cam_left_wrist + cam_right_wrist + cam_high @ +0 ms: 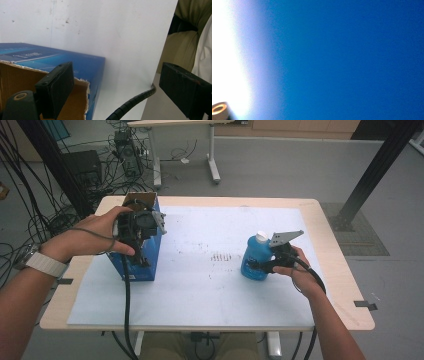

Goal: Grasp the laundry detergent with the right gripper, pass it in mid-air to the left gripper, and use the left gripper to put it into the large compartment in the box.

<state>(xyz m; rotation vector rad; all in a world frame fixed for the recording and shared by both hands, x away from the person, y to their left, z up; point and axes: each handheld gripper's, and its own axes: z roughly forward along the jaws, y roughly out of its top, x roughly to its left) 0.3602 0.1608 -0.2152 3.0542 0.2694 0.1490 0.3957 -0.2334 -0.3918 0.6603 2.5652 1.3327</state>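
right gripper (257, 265) against blue bottle (254, 261) (jaws hidden)

Both my hands up on the grippers, left jaws wide, right one pressed in close

My left hand (95, 237), pale watch strap at the wrist, holds the black two-jaw left gripper (125, 85) with its jaws well apart; my right hand (295, 270) reaches forward with the black right gripper (260, 265) carrying a grey three-cornered plate, and I can't tell how its jaws stand
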